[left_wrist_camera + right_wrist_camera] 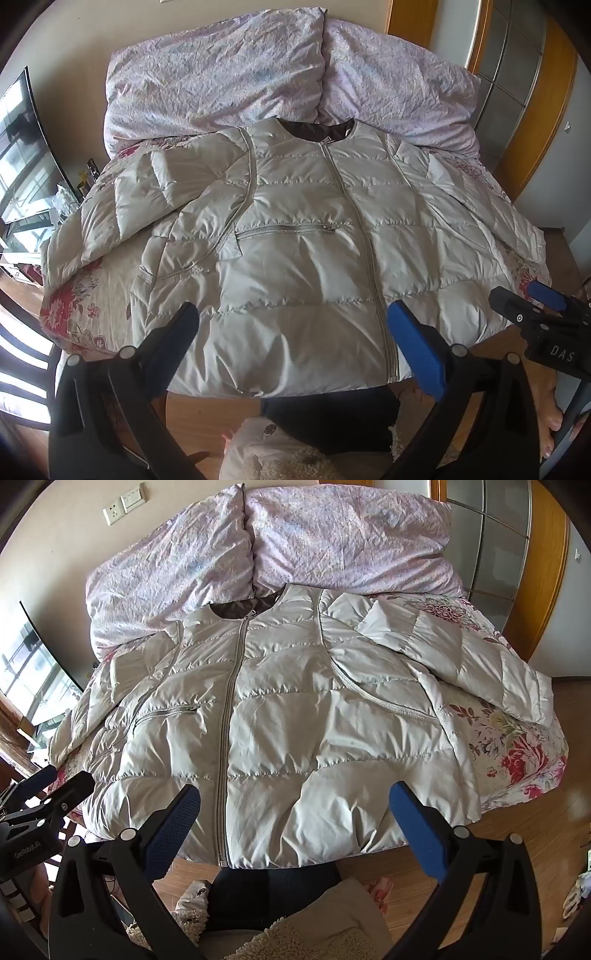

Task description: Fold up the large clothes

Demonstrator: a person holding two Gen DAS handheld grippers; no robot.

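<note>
Nothing folded yet: the white puffer jacket (295,229) lies zipped and spread on the bed (85,291) beyond both grippers' fingers (417,347), left gripper (291,332) and right gripper (295,812) spread wide, empty.

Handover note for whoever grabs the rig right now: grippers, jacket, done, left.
Left gripper: open, empty, above the hem.
Right gripper: open, empty, above the hem.
Jacket: white puffer, front up, zipped, flat on the floral bedspread, collar toward the lilac pillows.
Done: laid out; one sleeve bent back on itself at the right.
Left: all folds; nothing gripped yet.
</note>
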